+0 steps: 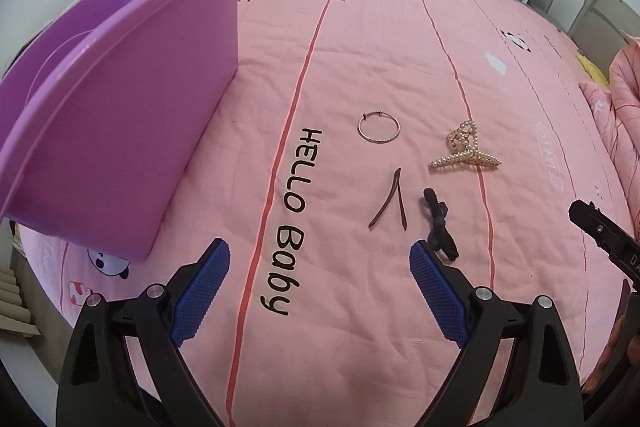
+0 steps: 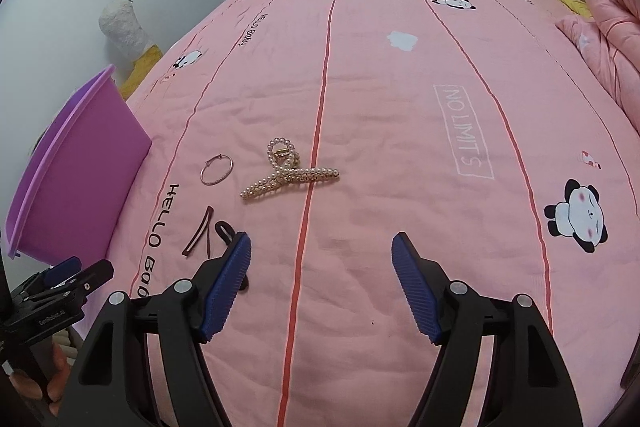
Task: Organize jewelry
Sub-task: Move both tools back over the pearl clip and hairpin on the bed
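1. Spreading under both grippers, the pink quilt (image 2: 400, 147) is printed with red stripes, pandas and "HELLO Baby" lettering, and gives broad bare fabric ahead of and to the right of the right gripper (image 2: 322, 247); a bunched pink duvet (image 2: 604, 23) bounds it far right.
2. A purple plastic tub (image 1: 120, 131), tapered with a rolled rim, stands up and to the left of the left gripper (image 1: 320, 253); its near wall is close to the left finger, with a strip of quilt between.
3. A pearl claw clip (image 2: 286, 173), gold-framed and studded with pale beads, lies ahead of the right gripper, slightly left, across a red stripe.
4. A thin silver hoop (image 1: 379, 127) lies flat straight ahead of the left gripper, just left of the clip, apart from it.
5. A dark brown snap clip (image 1: 390, 201), sprung open in a narrow V, sits nearer the left gripper, below the hoop.
6. A black hair tie (image 1: 438, 225) lies just beside the left gripper's right fingertip (image 1: 420, 255) and partly hidden behind the right gripper's left finger.
7. Both grippers stand wide with nothing between the blue pads.
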A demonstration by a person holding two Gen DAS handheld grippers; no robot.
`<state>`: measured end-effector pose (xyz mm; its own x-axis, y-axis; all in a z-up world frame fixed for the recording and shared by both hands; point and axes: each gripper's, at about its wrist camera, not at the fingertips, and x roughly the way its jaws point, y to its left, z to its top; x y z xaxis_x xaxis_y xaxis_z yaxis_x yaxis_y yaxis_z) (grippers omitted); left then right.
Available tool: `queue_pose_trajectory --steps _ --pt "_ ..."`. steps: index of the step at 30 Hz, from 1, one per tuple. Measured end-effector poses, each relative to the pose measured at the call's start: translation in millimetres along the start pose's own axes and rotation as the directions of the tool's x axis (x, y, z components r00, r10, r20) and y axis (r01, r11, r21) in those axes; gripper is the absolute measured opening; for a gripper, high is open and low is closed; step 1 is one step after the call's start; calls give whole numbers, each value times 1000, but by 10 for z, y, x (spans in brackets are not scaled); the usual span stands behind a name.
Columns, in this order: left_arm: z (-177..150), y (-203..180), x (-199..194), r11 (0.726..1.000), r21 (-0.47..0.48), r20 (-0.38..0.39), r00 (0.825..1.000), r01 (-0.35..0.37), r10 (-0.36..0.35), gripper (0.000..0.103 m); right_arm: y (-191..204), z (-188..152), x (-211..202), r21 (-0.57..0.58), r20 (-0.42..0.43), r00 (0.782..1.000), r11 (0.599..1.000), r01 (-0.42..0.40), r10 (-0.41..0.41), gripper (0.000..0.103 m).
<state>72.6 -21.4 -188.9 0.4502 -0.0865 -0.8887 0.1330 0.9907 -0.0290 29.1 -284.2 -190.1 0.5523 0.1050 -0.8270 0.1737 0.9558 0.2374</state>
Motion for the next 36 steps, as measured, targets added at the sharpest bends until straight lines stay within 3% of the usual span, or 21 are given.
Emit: queue_pose_trajectory --steps 11,21,36 --pt "40 -182 490 1000 11 -33 999 -18 19 90 -89 284 660 -198 -56 998 979 -42 31 71" --pt "-1 -247 755 999 -10 -42 999 -32 32 90 -31 497 1156 -446 -136 988 887 -123 69 70" --pt "44 -372 1051 999 42 -41 999 -30 32 90 21 541 1442 -526 -174 980 832 -177 98 70"
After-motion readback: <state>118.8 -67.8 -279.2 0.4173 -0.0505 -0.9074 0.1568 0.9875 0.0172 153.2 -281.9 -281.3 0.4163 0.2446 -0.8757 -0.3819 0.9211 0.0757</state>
